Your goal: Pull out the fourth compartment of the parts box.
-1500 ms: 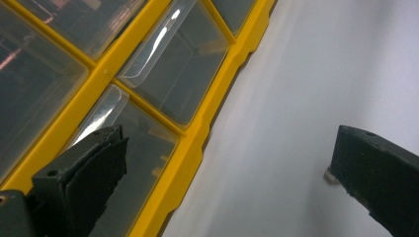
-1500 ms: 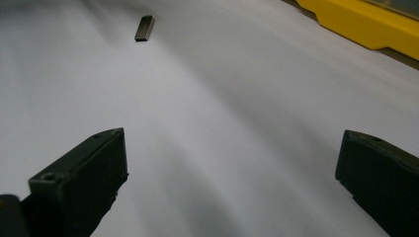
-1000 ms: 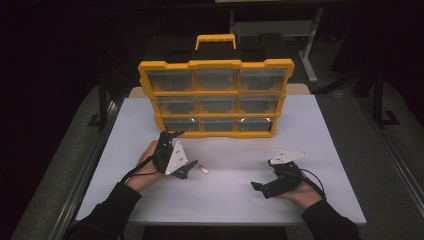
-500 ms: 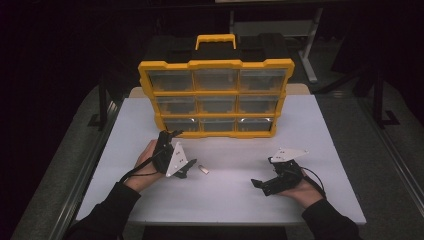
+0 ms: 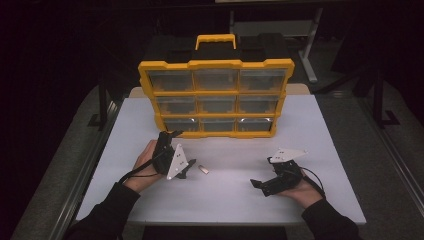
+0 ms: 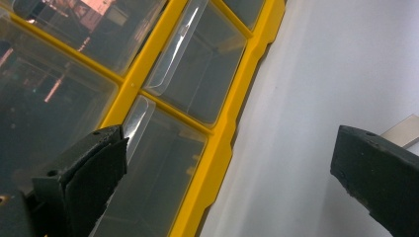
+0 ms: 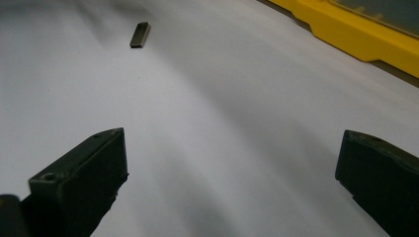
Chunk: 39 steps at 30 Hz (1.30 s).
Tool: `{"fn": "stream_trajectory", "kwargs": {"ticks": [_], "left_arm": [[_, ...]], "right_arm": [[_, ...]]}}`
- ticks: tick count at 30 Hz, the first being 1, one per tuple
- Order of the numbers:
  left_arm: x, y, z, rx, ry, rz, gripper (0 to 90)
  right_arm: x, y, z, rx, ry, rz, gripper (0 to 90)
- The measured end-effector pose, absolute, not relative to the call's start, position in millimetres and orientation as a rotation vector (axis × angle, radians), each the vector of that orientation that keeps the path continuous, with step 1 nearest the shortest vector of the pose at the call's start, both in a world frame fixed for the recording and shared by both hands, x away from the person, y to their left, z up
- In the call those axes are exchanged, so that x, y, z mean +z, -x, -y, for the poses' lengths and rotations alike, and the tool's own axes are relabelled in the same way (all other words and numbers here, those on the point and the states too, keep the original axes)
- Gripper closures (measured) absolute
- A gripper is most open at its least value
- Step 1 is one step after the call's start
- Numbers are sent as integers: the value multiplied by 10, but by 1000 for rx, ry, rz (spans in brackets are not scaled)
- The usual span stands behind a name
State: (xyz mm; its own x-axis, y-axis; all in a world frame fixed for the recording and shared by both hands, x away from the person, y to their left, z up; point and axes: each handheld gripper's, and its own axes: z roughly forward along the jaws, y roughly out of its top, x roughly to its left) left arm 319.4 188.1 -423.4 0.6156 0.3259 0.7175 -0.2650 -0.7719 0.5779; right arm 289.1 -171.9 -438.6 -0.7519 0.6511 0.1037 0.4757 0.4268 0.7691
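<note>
A yellow plastic organiser [image 5: 216,97] with nine clear drawers is standing upright at centre frame on the matte white table [image 5: 325,130]. A small flat metallic bar [image 5: 203,169] is lying below it, just right of the left gripper [image 5: 176,145], unobstructed. Both the left gripper and the right gripper [image 5: 258,184] are resting wide open and empty, unchanged from the earlier frame.

organizer [image 5: 216,64]: 1 | clear drawers [image 5: 217,79]: 9 | small flat piece [image 5: 203,169]: 1 | table [image 5: 330,130]: 1

The little flat piece [image 5: 203,170] on the table is too small to tell what it is. The drawers [image 5: 216,104] in the yellow box look dark and foggy inside. Both sleeves [image 5: 107,217] get cut off at the bottom edge.
</note>
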Motion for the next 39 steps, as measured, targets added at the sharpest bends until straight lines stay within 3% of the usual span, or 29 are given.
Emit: {"fn": "stream_trajectory", "kwargs": {"ticks": [39], "left_arm": [[-4322,-3127,-1858,1410,-2195,145,6]], "right_arm": [[-4396,-2884,1709,1222,-983,-2481,0]]}}
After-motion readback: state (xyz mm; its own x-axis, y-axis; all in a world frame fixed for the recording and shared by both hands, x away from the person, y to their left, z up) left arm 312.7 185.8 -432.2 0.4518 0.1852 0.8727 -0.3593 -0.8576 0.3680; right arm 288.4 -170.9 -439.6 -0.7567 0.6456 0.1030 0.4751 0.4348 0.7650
